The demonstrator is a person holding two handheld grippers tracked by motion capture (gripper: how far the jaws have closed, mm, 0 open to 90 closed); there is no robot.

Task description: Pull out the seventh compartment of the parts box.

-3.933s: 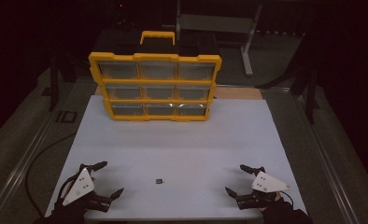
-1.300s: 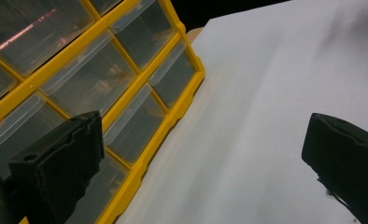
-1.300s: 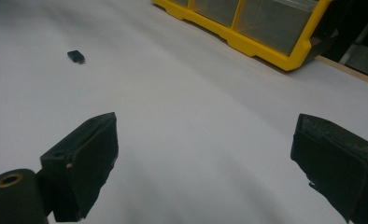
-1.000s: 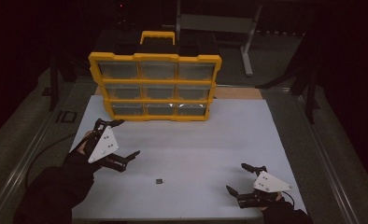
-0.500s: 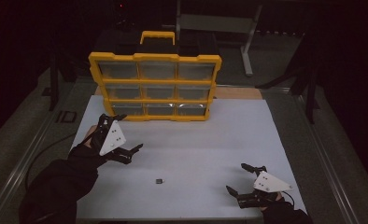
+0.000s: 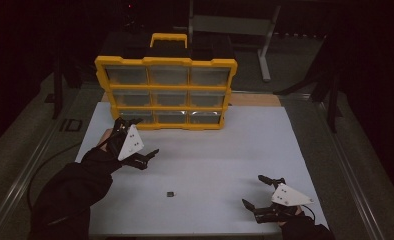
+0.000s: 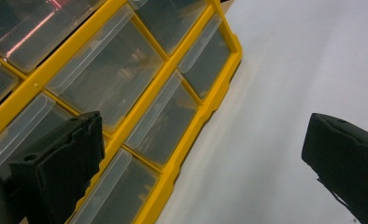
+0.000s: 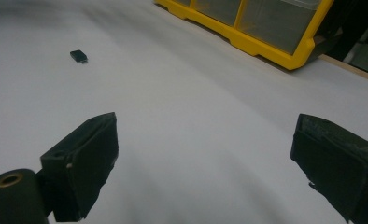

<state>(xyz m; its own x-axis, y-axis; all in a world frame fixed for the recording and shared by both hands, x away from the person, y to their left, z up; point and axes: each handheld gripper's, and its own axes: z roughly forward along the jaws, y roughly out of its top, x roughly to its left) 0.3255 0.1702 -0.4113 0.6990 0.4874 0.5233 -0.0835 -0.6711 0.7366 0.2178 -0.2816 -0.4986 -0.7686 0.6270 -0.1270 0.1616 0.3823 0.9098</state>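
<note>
Left gripper: the left gripper [image 6: 137, 137] hovered just in front of the bottom-left drawers of the yellow plastic drawer cabinet with clear fronts [image 6: 166, 92], jaws spread wide and holding nothing; in the left gripper view its black jaws framed the cabinet [image 7: 126, 93] at a tilt.

Right gripper: the right gripper [image 6: 264, 192] rested low near the front right of the white table top [image 6: 245, 145], jaws wide apart and empty.

Cabinet position: it stood upright at the far edge of the table, three rows of three drawers, all appearing pushed in, with a yellow carry handle [image 6: 168, 39] on top.

Nearest drawer: the clear plastic bottom-left drawer [image 6: 131, 117] lay closest to the left jaws, not yet touched.

Handling, drawer: probably light, stiff and smooth; the clear front would likely be slippery, so the raised lip along its upper edge looked the best place to pinch and pull straight out.

Handling, cabinet: likely light enough to slide or tip on the smooth table if a drawer stuck, so a gentle pull seemed wise.

Loose piece: a small flat black rectangular part [image 6: 170, 193] lay on the table between the grippers, well apart from both; in the right gripper view it sat far ahead [image 8: 78, 56]. It looked tiny, hard and light, needing a fine pinch across its short sides.
</note>
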